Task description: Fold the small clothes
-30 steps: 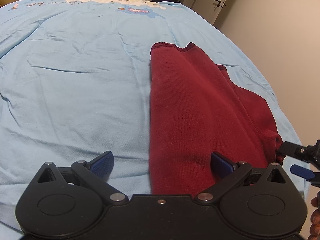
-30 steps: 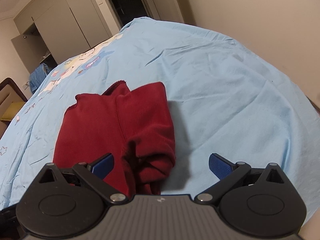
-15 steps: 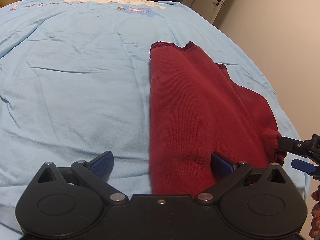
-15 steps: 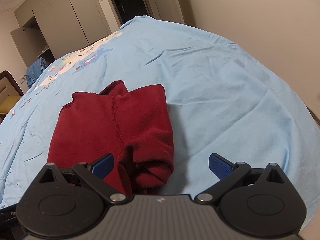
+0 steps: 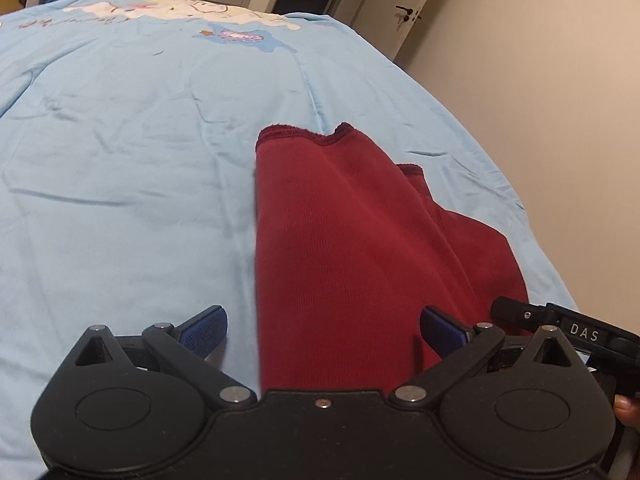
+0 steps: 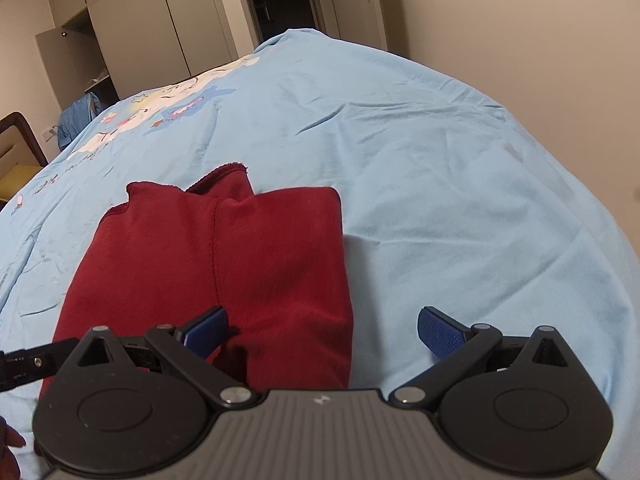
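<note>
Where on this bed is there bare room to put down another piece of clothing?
Bare sheet spreads wide left of the red garment, up to the cartoon print. In the right wrist view, more bare sheet lies between the garment's right edge and the wall. It is crowded at the garment's near end, where both open grippers hover.

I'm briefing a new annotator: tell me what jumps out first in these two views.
A dark red garment, partly folded, lies on a light blue bedsheet close in front of both cameras. The left hand-held gripper and the right hand-held gripper hang open over its near edge. A cartoon print marks the sheet's far end.
</note>
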